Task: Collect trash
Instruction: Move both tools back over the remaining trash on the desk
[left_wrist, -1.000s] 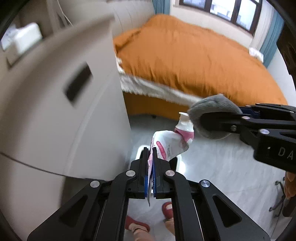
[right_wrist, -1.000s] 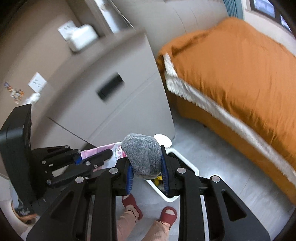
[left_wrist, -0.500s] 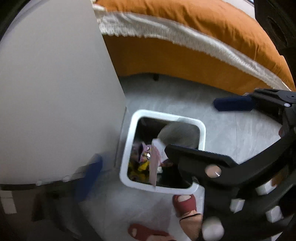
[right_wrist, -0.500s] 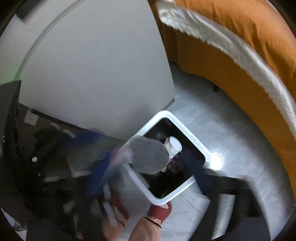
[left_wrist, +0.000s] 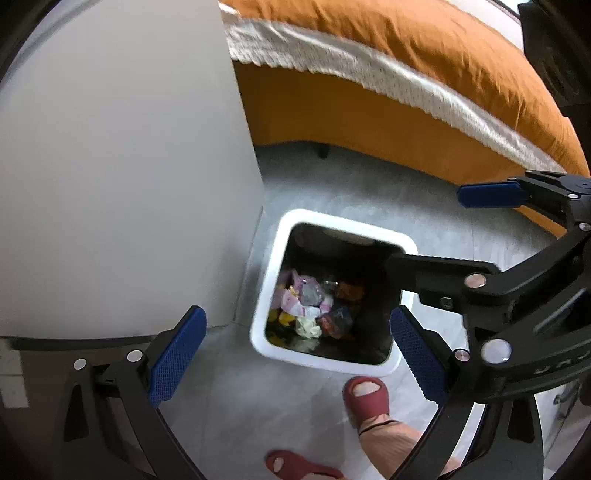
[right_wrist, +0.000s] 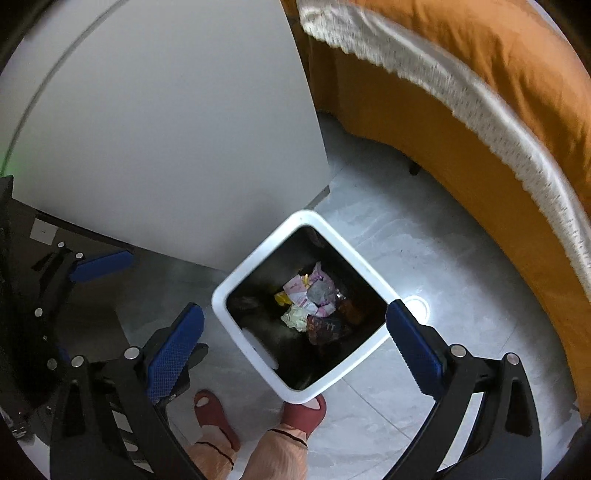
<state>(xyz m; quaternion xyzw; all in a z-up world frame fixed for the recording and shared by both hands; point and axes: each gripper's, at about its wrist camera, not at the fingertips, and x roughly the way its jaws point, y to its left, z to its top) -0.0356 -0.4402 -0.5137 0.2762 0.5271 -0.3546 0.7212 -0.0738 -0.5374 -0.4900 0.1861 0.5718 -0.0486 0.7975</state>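
A white square trash bin (left_wrist: 271, 273) (right_wrist: 236, 277) stands on the grey floor below both grippers. Inside lie a pink-and-white wrapper (left_wrist: 295, 301) (right_wrist: 303, 290), a grey sock ball (left_wrist: 308, 295) (right_wrist: 320, 291) and other crumpled trash. My left gripper (left_wrist: 295, 354) is open wide and empty above the bin's near side. My right gripper (right_wrist: 291, 354) is open wide and empty above the bin; it also shows in the left wrist view (left_wrist: 436, 236), hanging over the bin's right rim.
A pale grey cabinet (left_wrist: 122, 166) (right_wrist: 177, 140) stands against the bin's left side. An orange bed (left_wrist: 406, 92) (right_wrist: 498, 122) runs behind it. The person's feet in red slippers (left_wrist: 365, 397) (right_wrist: 304, 410) stand at the bin's near edge.
Both grippers tilted down over the bin and opened. The pink wrapper left the left gripper and the grey sock ball left the right one; both now lie in the bin.
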